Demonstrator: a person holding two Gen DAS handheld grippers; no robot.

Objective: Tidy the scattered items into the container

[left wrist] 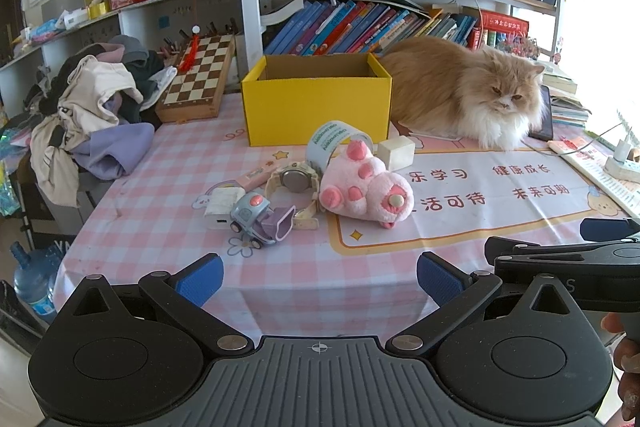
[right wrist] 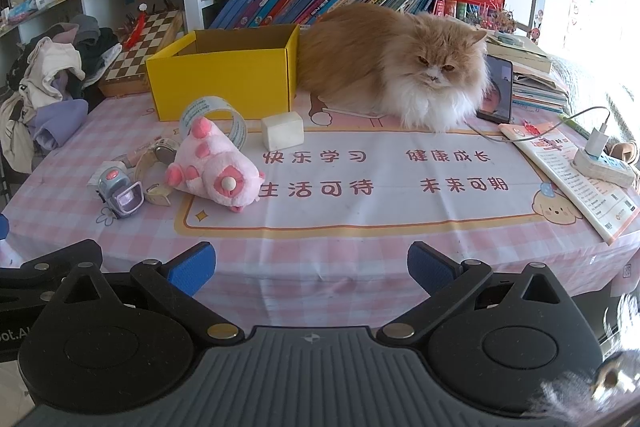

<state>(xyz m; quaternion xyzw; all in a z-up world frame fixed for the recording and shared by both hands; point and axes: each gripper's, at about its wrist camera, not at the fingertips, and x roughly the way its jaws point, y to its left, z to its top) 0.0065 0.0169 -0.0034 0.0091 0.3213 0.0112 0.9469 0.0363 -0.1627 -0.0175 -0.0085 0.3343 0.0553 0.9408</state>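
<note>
Both grippers hang over the near edge of the table (left wrist: 280,279), and each one holds nothing. The left gripper (left wrist: 320,277) has its blue pads wide apart; the right gripper (right wrist: 311,269) stands the same way, jaws spread with only the cloth between them.

The yellow box (left wrist: 316,107) is open and sits at about 12 o'clock from the left gripper, far back on the table. An orange cat (right wrist: 392,67) lies just beside the box, at its 3 o'clock side, and its fur touches the box wall.

The scattered things lie in a group in front of the box — none of them is inside it. A pink plush (left wrist: 366,183) lies on its side in the middle. Behind it, at 11 o'clock from the plush, a tape roll (left wrist: 334,143) stands tilted and touches it. A white block (left wrist: 397,153) stands at 1 o'clock from the plush, just beside it. At 9 o'clock from the plush lies a watch (left wrist: 294,183), and a small toy car (left wrist: 256,215) sits at 8 o'clock, near the watch strap. A white charger (left wrist: 222,205) lies just left of the car.

A chessboard (left wrist: 198,75) leans at 10 o'clock from the box, near a pile of clothes (left wrist: 92,111).
</note>
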